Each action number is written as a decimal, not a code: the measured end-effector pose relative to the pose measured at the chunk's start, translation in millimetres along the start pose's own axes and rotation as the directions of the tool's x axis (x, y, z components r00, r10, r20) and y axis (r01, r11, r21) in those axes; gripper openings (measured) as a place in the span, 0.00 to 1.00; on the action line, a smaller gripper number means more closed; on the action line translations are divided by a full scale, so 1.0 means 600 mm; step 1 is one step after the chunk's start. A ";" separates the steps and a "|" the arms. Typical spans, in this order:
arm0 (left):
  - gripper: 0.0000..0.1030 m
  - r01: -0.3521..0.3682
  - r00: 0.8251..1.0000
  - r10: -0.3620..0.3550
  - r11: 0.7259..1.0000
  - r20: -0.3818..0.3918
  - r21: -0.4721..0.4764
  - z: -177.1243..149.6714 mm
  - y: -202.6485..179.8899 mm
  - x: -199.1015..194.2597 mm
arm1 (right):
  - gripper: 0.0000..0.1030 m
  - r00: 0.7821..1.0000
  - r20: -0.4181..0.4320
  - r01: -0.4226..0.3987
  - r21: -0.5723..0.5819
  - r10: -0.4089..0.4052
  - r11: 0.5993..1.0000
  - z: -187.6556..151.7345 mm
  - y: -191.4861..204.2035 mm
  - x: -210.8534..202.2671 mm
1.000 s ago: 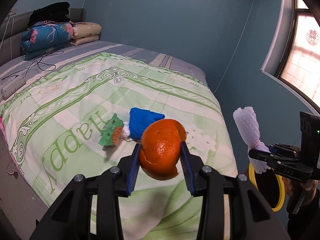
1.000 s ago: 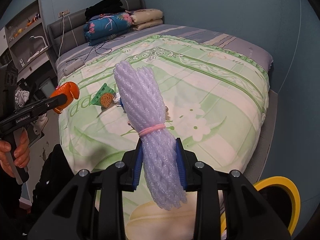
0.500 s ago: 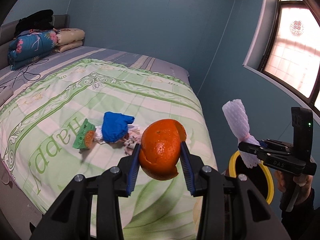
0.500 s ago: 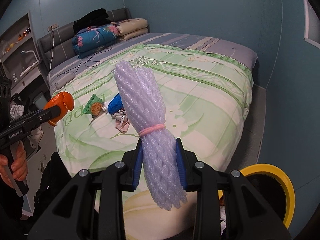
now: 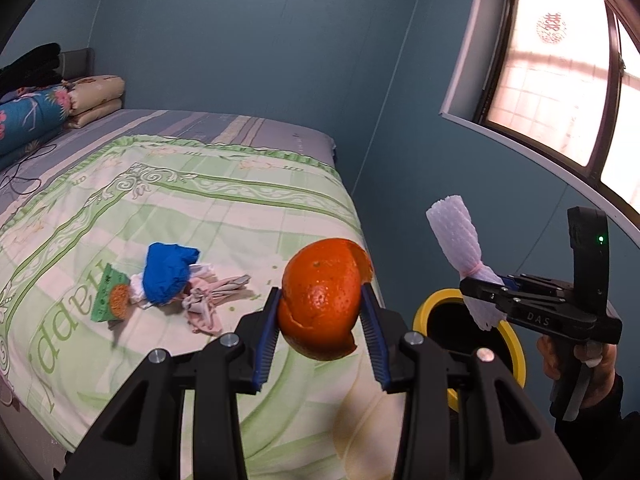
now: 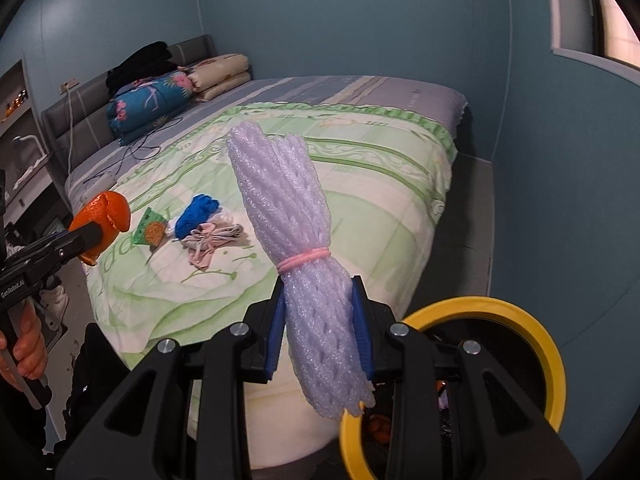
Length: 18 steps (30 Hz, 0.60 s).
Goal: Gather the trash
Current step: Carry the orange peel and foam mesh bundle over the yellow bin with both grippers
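Nearest to the left wrist camera, the left tongs (image 5: 320, 316) are clenched on an orange peel (image 5: 322, 300), one blue pad on each side of it. The peel looks like a hollow shell with torn edges, so I judge it light, a little springy and easy to crush. The grip across its widest part seems good; a harder squeeze would only fold it.

The right tongs (image 6: 318, 320) are clenched on a bundle of white foam net (image 6: 296, 248), below the pink rubber band (image 6: 306, 259) that ties it. This foam is very light and soft, and it gives under the pads, so it should not slip. Its long free end stands up above the tongs and its lower end hangs over the yellow rim of the trash bin (image 6: 516, 312), which stands on the floor at the near corner of the bed (image 6: 360, 200). Something orange already lies inside the bin.

Farther off, on the bed cover not far from its near edge, more things lie together: a green snack packet (image 5: 107, 296), a blue crumpled cloth (image 5: 168, 272) and a pale rag (image 5: 212, 300) touching it. The packet looks thin and flat, so I think an edge is the place to pinch it. The cloths are limp; any raised fold will do.

At the far end of the bed lie folded quilts (image 6: 152, 100).
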<state>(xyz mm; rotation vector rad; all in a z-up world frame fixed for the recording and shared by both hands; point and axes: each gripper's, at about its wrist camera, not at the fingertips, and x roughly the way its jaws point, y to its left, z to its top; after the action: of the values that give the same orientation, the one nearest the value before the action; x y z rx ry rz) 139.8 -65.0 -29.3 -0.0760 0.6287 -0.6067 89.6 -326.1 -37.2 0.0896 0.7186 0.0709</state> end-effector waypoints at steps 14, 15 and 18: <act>0.36 0.102 0.994 -0.098 0.991 -0.045 0.091 0.006 -0.106 0.061 | 0.29 0.990 0.018 0.134 0.115 -0.137 0.984 -0.029 -0.092 -0.047; 0.36 0.107 0.994 -0.103 0.990 -0.048 0.095 0.006 -0.113 0.065 | 0.29 0.989 0.015 0.143 0.128 -0.147 0.981 -0.033 -0.100 -0.048; 0.36 0.127 0.991 -0.120 0.985 -0.064 0.119 0.005 -0.139 0.077 | 0.29 0.985 0.009 0.168 0.155 -0.171 0.973 -0.043 -0.119 -0.049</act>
<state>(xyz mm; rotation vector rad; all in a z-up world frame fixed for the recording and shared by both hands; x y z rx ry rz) 128.8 -159.5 -31.2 0.0181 0.6434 -0.7685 53.0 -398.6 -44.7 0.1763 0.7065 -0.1494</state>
